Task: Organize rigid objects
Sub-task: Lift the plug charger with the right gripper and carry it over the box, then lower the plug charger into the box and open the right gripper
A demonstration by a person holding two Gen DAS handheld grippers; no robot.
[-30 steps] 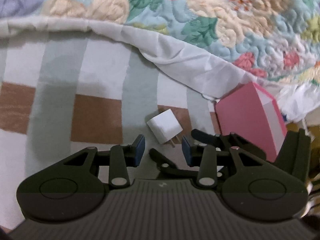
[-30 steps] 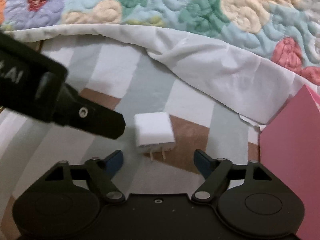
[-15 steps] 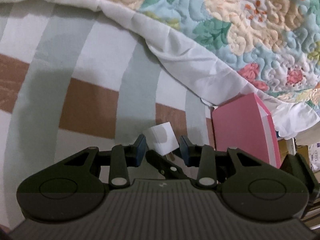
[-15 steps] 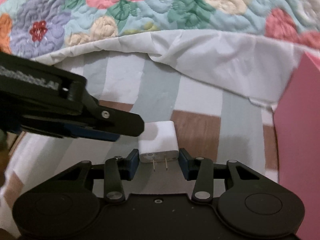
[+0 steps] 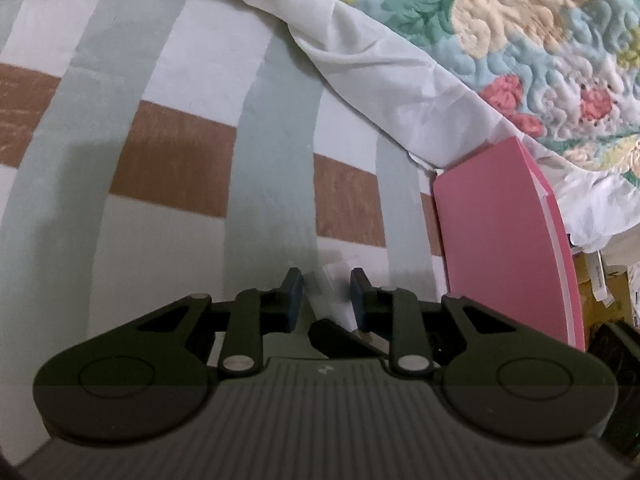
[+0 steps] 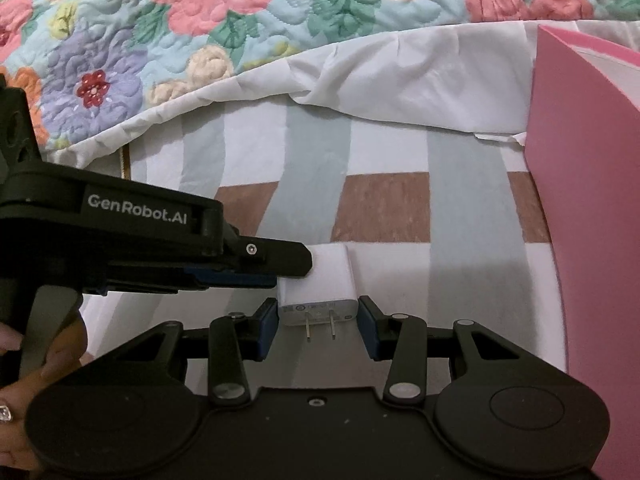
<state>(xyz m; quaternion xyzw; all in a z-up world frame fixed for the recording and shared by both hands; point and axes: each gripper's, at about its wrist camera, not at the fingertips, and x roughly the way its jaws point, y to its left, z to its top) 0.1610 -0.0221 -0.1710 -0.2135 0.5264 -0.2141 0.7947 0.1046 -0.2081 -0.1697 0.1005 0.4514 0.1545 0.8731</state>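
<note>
A white plug charger (image 6: 318, 292) with two metal prongs sits between the blue pads of my right gripper (image 6: 318, 320), which is shut on it just above the striped bed sheet (image 6: 384, 208). My left gripper (image 5: 326, 296) comes in from the left; in the right wrist view its finger (image 6: 276, 260) reaches over the charger's left top edge. In the left wrist view the charger (image 5: 340, 280) shows blurred between the narrowly open jaws. A pink box (image 6: 588, 184) stands upright at the right, and also shows in the left wrist view (image 5: 500, 240).
A flowered quilt (image 6: 240, 20) with a white sheet edge (image 6: 400, 80) lies folded back across the far side. The bed's right edge lies beyond the pink box, with cardboard clutter (image 5: 600, 292) below it. A hand (image 6: 24, 396) holds the left gripper.
My right gripper has closed on the charger and holds it. My left gripper has moved in over the charger from the left. Both cameras have dropped closer to the sheet.
</note>
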